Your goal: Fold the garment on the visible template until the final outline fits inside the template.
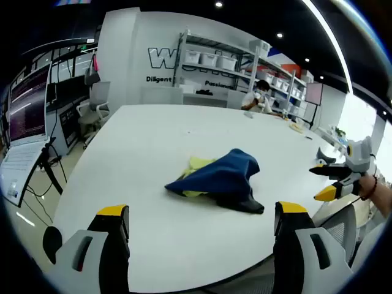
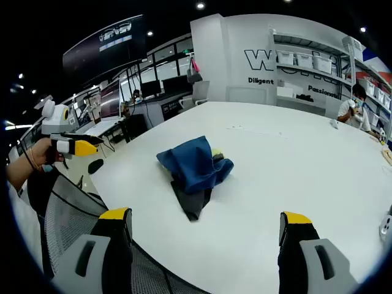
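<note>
Clearly, in the left gripper view, the left gripper (image 1: 202,236) hangs spread and empty; the blue garment (image 1: 220,177) lies crumpled mid-table (image 1: 153,141), yellow showing beneath. In the right gripper view, the right gripper (image 2: 205,242) gapes wide too. Soft, light cloth, likely: pinch an outer edge.

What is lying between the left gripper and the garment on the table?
Nothing: in the left gripper view, bare white table separates the open left gripper from the crumpled blue garment.
</note>
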Demonstrator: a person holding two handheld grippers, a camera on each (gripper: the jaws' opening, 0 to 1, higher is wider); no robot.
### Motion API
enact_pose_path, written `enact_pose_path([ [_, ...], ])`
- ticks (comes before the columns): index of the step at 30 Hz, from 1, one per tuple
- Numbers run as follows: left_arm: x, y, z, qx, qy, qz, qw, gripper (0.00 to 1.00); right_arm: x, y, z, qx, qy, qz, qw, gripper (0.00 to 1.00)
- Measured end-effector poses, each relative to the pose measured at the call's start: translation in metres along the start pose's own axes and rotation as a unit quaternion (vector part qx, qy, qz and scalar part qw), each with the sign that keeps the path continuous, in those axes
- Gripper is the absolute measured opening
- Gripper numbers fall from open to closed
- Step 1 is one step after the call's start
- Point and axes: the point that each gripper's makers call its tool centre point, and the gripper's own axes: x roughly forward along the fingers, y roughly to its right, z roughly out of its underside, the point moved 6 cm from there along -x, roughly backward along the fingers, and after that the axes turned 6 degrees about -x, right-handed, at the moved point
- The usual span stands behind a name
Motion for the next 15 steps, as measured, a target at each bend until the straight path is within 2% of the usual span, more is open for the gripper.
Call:
enact_pose_path([
  [15, -0.0042, 0.0023, 0.0011, -0.001, -0.007, -0.008, 0.9999, 0.95, 0.0019, -0.0011, 0.001, -0.002, -0.003, -0.003, 1.0, 0.99],
])
